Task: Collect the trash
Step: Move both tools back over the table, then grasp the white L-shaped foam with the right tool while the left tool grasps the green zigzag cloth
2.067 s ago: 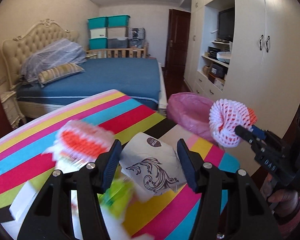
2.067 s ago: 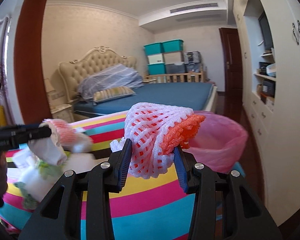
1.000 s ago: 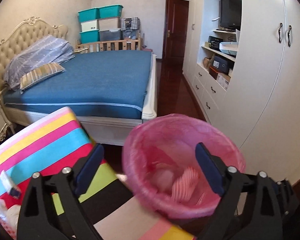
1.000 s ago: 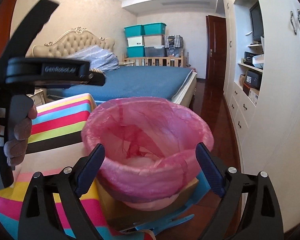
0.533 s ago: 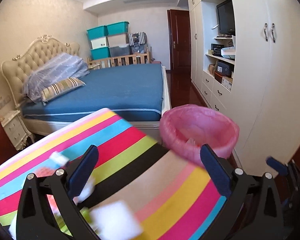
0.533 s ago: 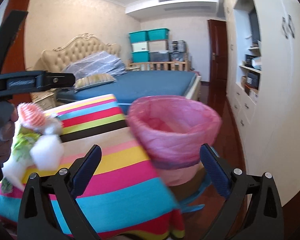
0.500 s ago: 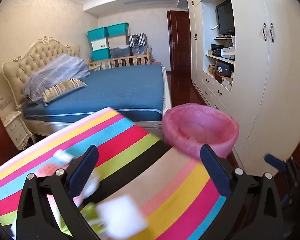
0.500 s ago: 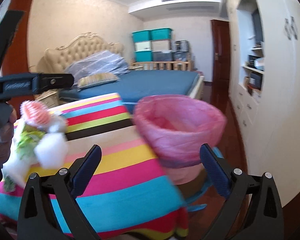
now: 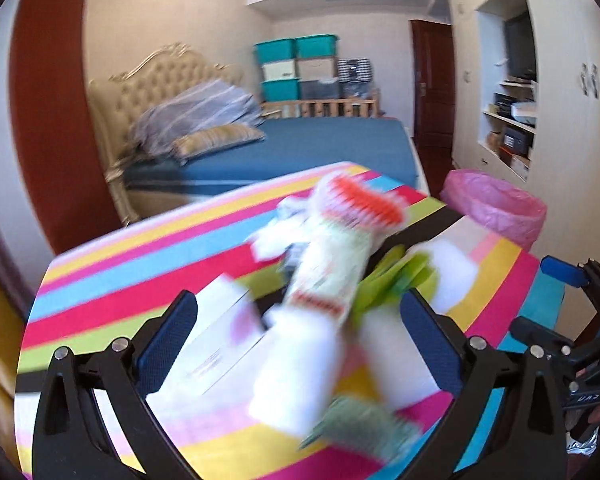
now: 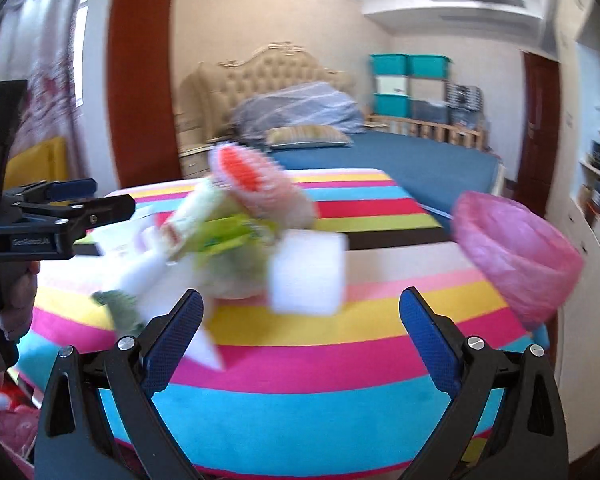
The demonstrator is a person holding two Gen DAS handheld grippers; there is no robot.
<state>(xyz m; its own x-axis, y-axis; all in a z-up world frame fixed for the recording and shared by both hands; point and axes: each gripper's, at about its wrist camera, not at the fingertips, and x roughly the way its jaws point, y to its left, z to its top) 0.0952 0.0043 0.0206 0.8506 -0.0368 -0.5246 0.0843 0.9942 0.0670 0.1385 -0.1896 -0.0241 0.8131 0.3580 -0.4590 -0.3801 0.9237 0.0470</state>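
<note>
A blurred pile of trash lies on the striped table (image 9: pixel 148 256): a white-and-orange foam fruit net (image 9: pixel 360 204), a green-and-white wrapper (image 9: pixel 332 276), a white foam block (image 10: pixel 306 272) and a flat white box (image 9: pixel 216 336). My left gripper (image 9: pixel 300 340) is open and empty, just in front of the pile. My right gripper (image 10: pixel 300 332) is open and empty, short of the pile from the table's front side. The pink-lined trash bin (image 9: pixel 496 208) stands past the table's right end; it also shows in the right wrist view (image 10: pixel 516 248).
A bed with blue cover (image 9: pixel 300 148) lies behind the table. White cupboards (image 9: pixel 572 128) line the right wall. The left gripper shows at the left edge of the right wrist view (image 10: pixel 60 208); the right gripper shows at the right edge of the left wrist view (image 9: pixel 572 320).
Both grippers dropped their trash in the pink bin, opened, and swung left, back from the bin to the trash pile on the table.
</note>
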